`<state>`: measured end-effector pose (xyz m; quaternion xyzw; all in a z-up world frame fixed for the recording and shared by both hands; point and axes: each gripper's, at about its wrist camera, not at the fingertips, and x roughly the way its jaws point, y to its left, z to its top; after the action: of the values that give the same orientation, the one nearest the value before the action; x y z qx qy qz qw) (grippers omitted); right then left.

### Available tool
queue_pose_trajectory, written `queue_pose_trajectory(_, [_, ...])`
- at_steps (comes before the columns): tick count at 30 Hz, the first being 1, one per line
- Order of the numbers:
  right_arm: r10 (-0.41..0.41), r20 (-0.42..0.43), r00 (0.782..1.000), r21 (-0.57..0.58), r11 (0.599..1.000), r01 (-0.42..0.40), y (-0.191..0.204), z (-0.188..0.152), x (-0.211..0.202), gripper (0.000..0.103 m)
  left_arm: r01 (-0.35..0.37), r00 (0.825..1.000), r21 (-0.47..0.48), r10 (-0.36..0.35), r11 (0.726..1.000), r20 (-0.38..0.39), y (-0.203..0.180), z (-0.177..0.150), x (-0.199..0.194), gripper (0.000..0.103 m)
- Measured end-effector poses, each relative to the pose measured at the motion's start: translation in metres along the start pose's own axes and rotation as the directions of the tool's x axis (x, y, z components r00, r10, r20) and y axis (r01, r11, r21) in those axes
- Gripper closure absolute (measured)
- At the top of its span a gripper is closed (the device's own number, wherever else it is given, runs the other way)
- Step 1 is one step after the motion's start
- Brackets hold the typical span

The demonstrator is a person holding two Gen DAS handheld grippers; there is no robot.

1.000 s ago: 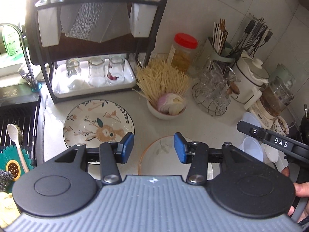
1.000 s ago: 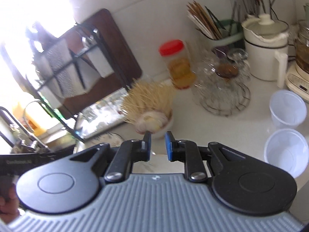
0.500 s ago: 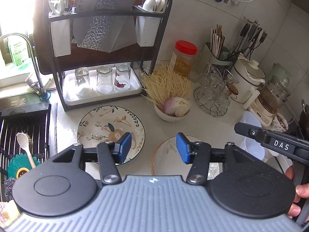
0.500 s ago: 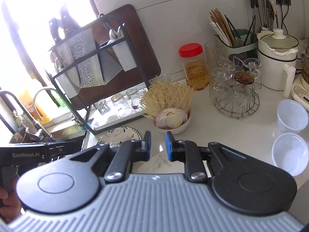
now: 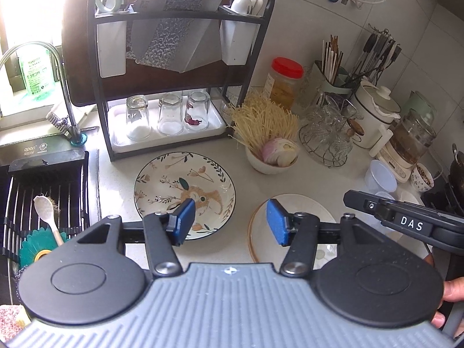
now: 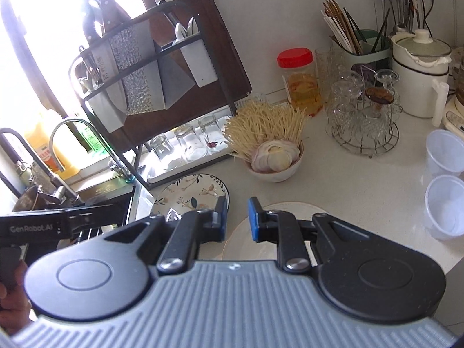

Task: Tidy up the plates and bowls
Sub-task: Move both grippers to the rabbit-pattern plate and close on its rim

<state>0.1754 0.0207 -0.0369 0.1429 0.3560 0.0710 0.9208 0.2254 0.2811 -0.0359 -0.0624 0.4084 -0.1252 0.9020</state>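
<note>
Compared with a second ago, both views take in more of the worktop [image 5: 255,185]: the dish rack [image 5: 179,66] now shows nearly whole in the left wrist view, and the floral plate [image 5: 184,187], earlier half hidden behind the left tool [image 5: 230,222], lies almost fully in sight. The left tool hangs above the worktop with its blue pads spread wide and nothing between them, the gap much as before; one pad sits over the near rim of the floral plate, the other over the pale plate with the orange rim [image 5: 293,206], which lies just beside the floral plate, on its right, not touching it. In the right wrist view the glare has eased, so the rack, the tap [image 6: 81,142] and the bowl of noodles and sliced onion [image 6: 274,162] read sharply now. The right tool [image 6: 237,219] keeps the same narrow gap between its pads, gripping nothing, over the far edge of the pale plate. The bowl stands behind both plates, near the rack's tray of upturned glasses [image 5: 169,114]. Two plastic cups [image 6: 445,185] stand to the right.
</note>
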Motion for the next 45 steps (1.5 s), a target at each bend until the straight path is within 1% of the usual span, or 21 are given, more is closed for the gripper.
queue_pose_trajectory(6, [-0.002, -0.019, 1.0, 0.038, 0.999, 0.003, 0.005, -0.008, 0.015, 0.083, 0.019, 0.999, -0.005, -0.019, 1.0, -0.036, 0.019, -0.002, 0.013, 0.042])
queue_pose_trajectory(10, [0.006, -0.055, 0.998, 0.065, 0.998, -0.002, 0.002, -0.004, 0.026, 0.083, 0.0, 0.998, -0.005, 0.0, 1.0, -0.062, 0.035, -0.002, 0.032, 0.042])
queue_pose_trajectory(13, [0.011, -0.087, 0.996, 0.039, 0.999, -0.008, 0.0, -0.001, 0.036, 0.083, -0.032, 0.997, -0.02, 0.03, 0.999, -0.078, 0.048, -0.004, 0.051, 0.042])
queue_pose_trajectory(15, [0.01, -0.106, 0.994, 0.038, 0.999, -0.006, -0.005, 0.0, 0.046, 0.083, -0.059, 0.995, -0.06, 0.054, 0.996, -0.083, 0.057, -0.005, 0.059, 0.042])
queue_pose_trajectory(20, [0.039, -0.148, 0.988, 0.068, 0.997, -0.029, -0.014, 0.011, 0.077, 0.083, -0.094, 0.993, -0.147, 0.083, 0.985, -0.081, 0.075, -0.009, 0.073, 0.042])
queue_pose_trajectory(24, [0.055, -0.179, 0.982, 0.048, 0.998, -0.047, -0.014, 0.02, 0.1, 0.083, -0.122, 0.991, -0.208, 0.107, 0.97, -0.082, 0.086, -0.013, 0.087, 0.042])
queue_pose_trajectory(25, [0.056, -0.193, 0.98, 0.039, 0.998, -0.049, -0.013, 0.022, 0.106, 0.077, -0.131, 0.99, -0.224, 0.117, 0.966, -0.077, 0.089, -0.013, 0.088, 0.042])
queue_pose_trajectory(26, [0.062, -0.203, 0.977, 0.037, 0.998, -0.056, -0.013, 0.024, 0.113, 0.068, -0.136, 0.99, -0.243, 0.123, 0.961, -0.068, 0.092, -0.013, 0.09, 0.042])
queue_pose_trajectory(27, [0.072, -0.207, 0.976, 0.041, 0.997, -0.065, -0.013, 0.026, 0.118, 0.05, -0.14, 0.99, -0.257, 0.127, 0.956, -0.066, 0.095, -0.012, 0.092, 0.042])
queue_pose_trajectory(28, [0.082, -0.206, 0.975, 0.044, 0.996, -0.075, -0.013, 0.027, 0.123, 0.043, -0.149, 0.988, -0.269, 0.135, 0.951, -0.072, 0.098, -0.012, 0.096, 0.042])
queue_pose_trajectory(29, [0.092, -0.208, 0.974, 0.042, 0.996, -0.085, -0.012, 0.029, 0.128, 0.043, -0.158, 0.987, -0.282, 0.142, 0.947, -0.076, 0.101, -0.012, 0.101, 0.042])
queue_pose_trajectory(33, [0.121, -0.263, 0.957, 0.027, 0.993, -0.118, -0.005, 0.03, 0.157, 0.043, -0.179, 0.983, -0.315, 0.155, 0.932, -0.099, 0.113, -0.014, 0.118, 0.042])
queue_pose_trajectory(35, [0.144, -0.293, 0.945, 0.036, 0.99, -0.14, -0.002, 0.029, 0.172, 0.043, -0.185, 0.981, -0.317, 0.159, 0.93, -0.108, 0.118, -0.015, 0.127, 0.042])
queue_pose_trajectory(39, [0.141, -0.345, 0.928, 0.021, 0.99, -0.142, 0.003, 0.024, 0.2, 0.045, -0.209, 0.977, -0.299, 0.184, 0.931, -0.108, 0.123, -0.018, 0.141, 0.043])
queue_pose_trajectory(40, [0.138, -0.351, 0.926, 0.013, 0.99, -0.142, 0.004, 0.023, 0.206, 0.05, -0.217, 0.975, -0.291, 0.19, 0.932, -0.115, 0.123, -0.018, 0.145, 0.043])
queue_pose_trajectory(41, [0.13, -0.354, 0.926, 0.001, 0.99, -0.138, 0.005, 0.022, 0.212, 0.053, -0.22, 0.974, -0.292, 0.192, 0.931, -0.119, 0.125, -0.019, 0.148, 0.043])
queue_pose_trajectory(43, [0.106, -0.359, 0.927, -0.016, 0.993, -0.12, 0.006, 0.02, 0.223, 0.06, -0.215, 0.975, -0.302, 0.185, 0.929, -0.125, 0.128, -0.022, 0.155, 0.043])
queue_pose_trajectory(45, [0.102, -0.364, 0.926, -0.004, 0.994, -0.111, 0.003, 0.018, 0.232, 0.067, -0.217, 0.974, -0.302, 0.184, 0.928, -0.136, 0.129, -0.025, 0.163, 0.045])
